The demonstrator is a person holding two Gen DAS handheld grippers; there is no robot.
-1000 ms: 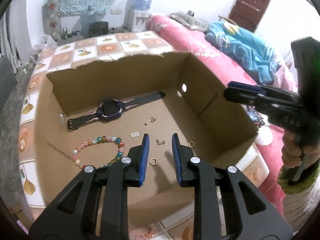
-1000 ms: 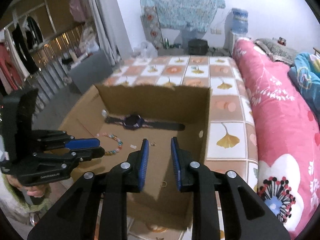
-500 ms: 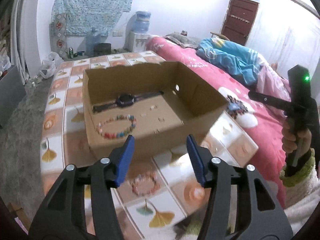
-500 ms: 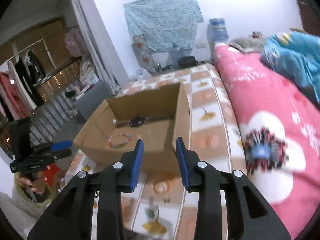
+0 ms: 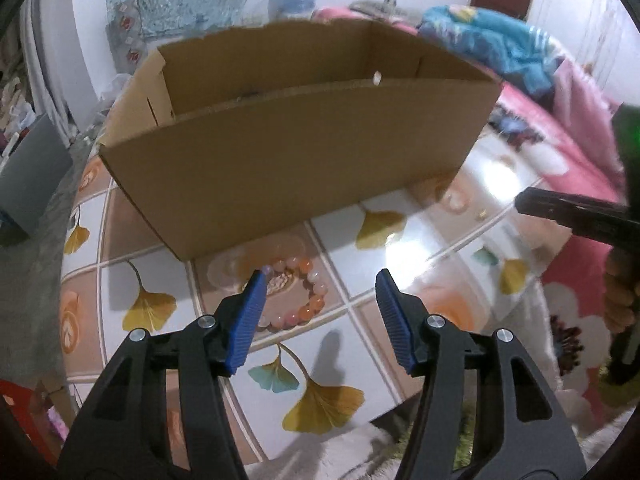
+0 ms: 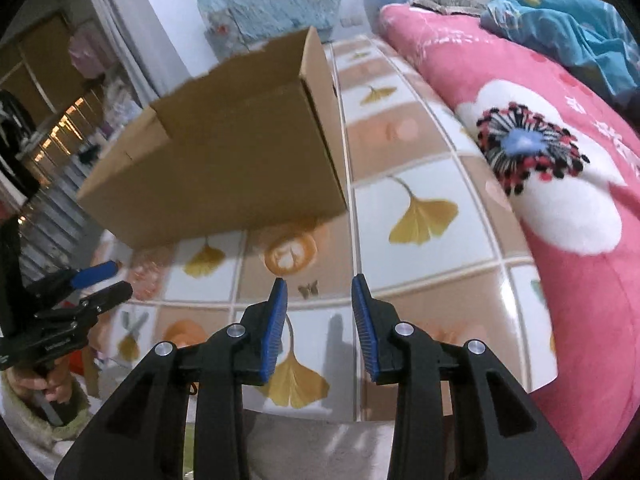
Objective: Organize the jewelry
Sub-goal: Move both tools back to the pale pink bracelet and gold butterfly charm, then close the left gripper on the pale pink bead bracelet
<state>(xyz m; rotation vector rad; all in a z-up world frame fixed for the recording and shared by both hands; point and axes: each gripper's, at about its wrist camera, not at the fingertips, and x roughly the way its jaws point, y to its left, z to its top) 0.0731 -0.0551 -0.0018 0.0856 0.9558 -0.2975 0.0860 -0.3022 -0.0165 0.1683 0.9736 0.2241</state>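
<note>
Bracelet (image 5: 294, 292) of beads lies on tabletop (image 5: 420, 264) outside box (image 5: 288, 168), between your left gripper (image 5: 320, 316) fingers, open, empty. Right gripper (image 6: 318, 320) open, empty near butterfly charm (image 6: 308, 289). Both need boxing.

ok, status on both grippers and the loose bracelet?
Left gripper open, empty, over the bead bracelet on the tiled table. Right gripper open, empty. Cardboard box just behind the bracelet; nothing blocking.

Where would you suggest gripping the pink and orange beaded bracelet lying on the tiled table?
Grip the pink and orange beaded bracelet from above, across its near-right arc, one jaw inside the loop and one outside. It lies flat on the tiled table, so only the bead strand offers purchase.
</note>
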